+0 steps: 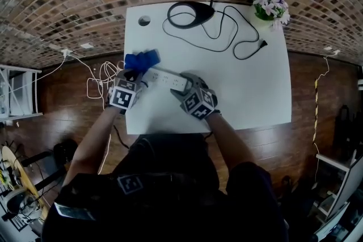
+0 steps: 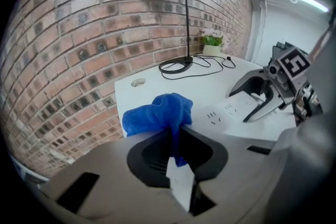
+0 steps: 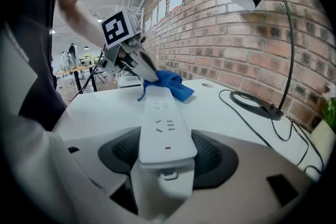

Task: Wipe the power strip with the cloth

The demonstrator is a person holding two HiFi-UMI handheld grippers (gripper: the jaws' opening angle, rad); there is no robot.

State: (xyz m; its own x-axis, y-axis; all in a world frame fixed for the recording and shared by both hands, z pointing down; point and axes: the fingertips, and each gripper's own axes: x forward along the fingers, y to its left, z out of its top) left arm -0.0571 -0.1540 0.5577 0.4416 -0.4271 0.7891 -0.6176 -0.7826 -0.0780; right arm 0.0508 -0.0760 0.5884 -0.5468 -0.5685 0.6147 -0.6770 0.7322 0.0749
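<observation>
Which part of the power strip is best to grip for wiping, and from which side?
Grip the power strip at the end away from the cloth, across its width, approaching endwise, as the right tool does. Long and flat, it keeps its sockets free for wiping.

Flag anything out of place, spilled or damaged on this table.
Nothing is spilled or damaged. The one oddity is the lamp cord, which snakes loose across the table; its plug lies unplugged near the right edge.
</observation>
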